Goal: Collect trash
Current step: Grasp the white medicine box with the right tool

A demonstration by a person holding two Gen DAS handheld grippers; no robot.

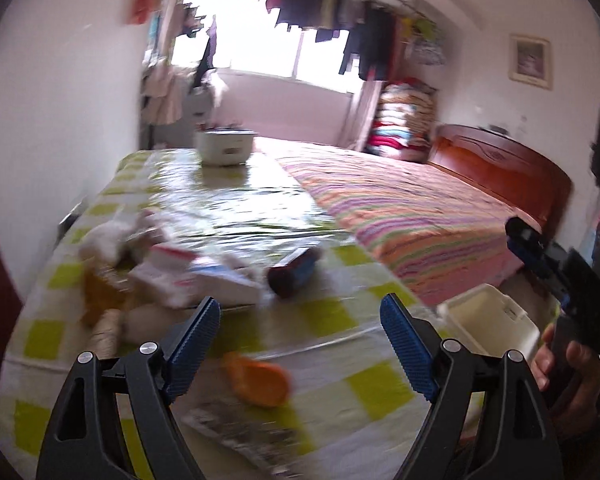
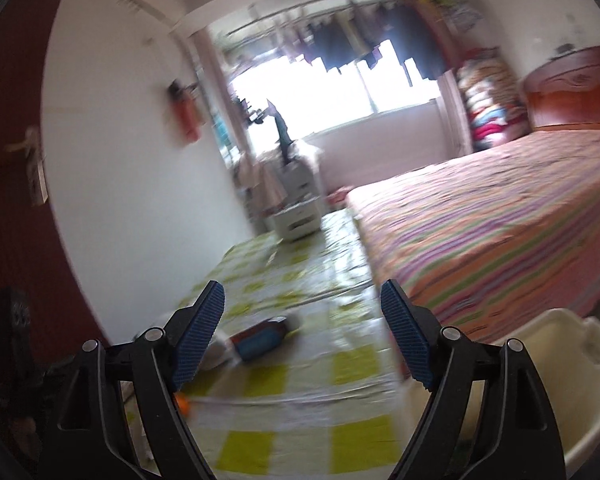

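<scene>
Both views motion-blurred. Left tongs (image 1: 300, 312) spread wide, nothing between the pads, hovering over the table (image 1: 340, 384) with its white and lime check cloth under clear plastic. Right tongs (image 2: 302, 300) also spread wide, empty; in the left view they show at 3 o'clock, gripped by a hand (image 1: 572, 376).

Trash, nearest first in the left wrist view: a silvery crumpled wrapper (image 1: 236, 428) at 6 o'clock between the tong arms, an orange piece (image 1: 260, 380) just beyond it, a pale roll (image 1: 106, 332) at 8 o'clock. Further out at 9 to 10 o'clock, a heap of white paper and cartons (image 1: 172, 272) with something yellow-orange (image 1: 100, 292) beside it (too blurred to tell apart). A dark can with a blue band (image 1: 296, 272) lies on its side just right of the heap; the right wrist view has it near centre.

White plastic bin (image 1: 496, 320) at 4 o'clock, off the table's right edge, beside the bed (image 1: 420, 216) with a striped cover.

Far end of the table at 12 o'clock: a white pot-like appliance (image 1: 224, 146). Behind: wooden headboard (image 1: 500, 168), stacked quilts (image 1: 404, 120), bright window (image 1: 260, 40) with hanging clothes.
</scene>
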